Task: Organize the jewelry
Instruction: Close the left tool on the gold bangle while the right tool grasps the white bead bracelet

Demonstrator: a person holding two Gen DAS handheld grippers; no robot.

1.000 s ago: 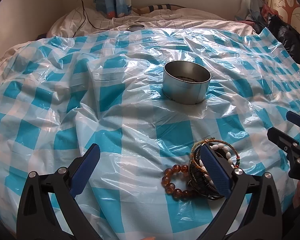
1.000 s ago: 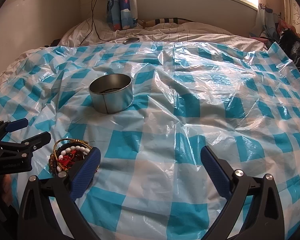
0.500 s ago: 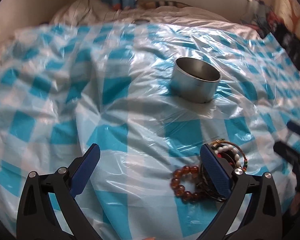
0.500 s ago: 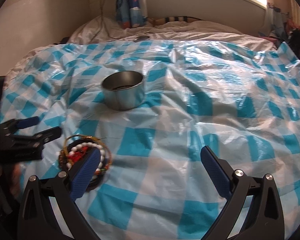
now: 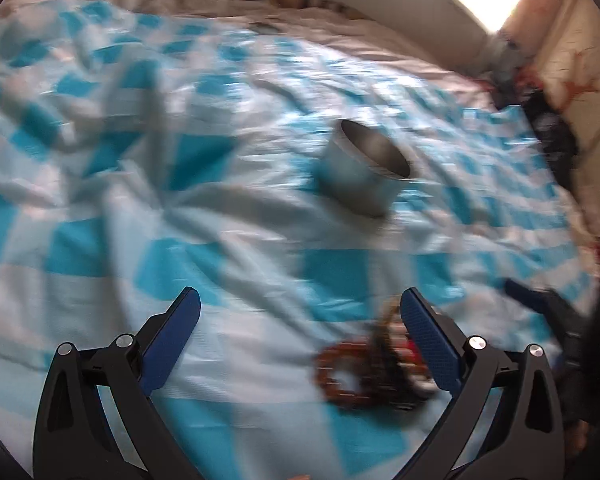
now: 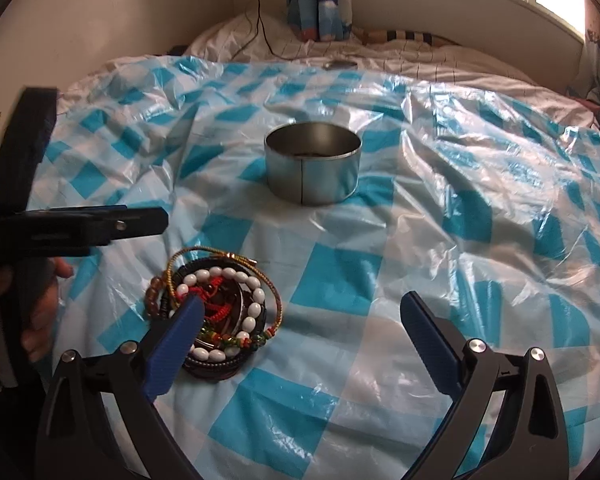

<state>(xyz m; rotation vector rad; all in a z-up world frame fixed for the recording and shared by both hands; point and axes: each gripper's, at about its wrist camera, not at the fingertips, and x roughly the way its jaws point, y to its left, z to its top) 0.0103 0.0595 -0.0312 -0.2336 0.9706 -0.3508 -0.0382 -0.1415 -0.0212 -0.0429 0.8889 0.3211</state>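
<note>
A heap of bracelets [image 6: 220, 312] lies on the blue-and-white checked plastic sheet [image 6: 440, 240] spread over a bed [image 6: 400, 60]. The heap shows a white-bead bracelet [image 6: 244, 280], a red cord piece [image 6: 216, 288] in the middle, a thin gold-coloured bangle [image 6: 212, 252] at the far edge, dark bands underneath and an amber-brown bead bracelet [image 6: 154, 296] on the left side. Beyond the heap, apart from it, stands a round open metal tin [image 6: 313, 168], upright, with something dark at its bottom that is too small to tell.

The right tongs [image 6: 302, 316] are spread wide with nothing between them; the blue pad [image 6: 176, 340] of their left finger sits in front of the heap and hides its near-left part. Whether it touches the bracelets cannot be told.

The left tongs [image 5: 300, 312] are also spread wide and hold nothing. Their view is blurred: the heap [image 5: 376, 364] appears as a brown ring of beads with a dark tangle just inside the right-hand finger [image 5: 428, 344], and the tin [image 5: 364, 172] is further up the sheet. In the right wrist view the left tongs are seen side-on at the left edge, above and left of the heap, with a person's hand [image 6: 36, 312] gripping the handle below them.

A dark cable [image 6: 260, 20] runs down the wall onto the pillows, beside a blue patterned curtain [image 6: 320, 0].
</note>
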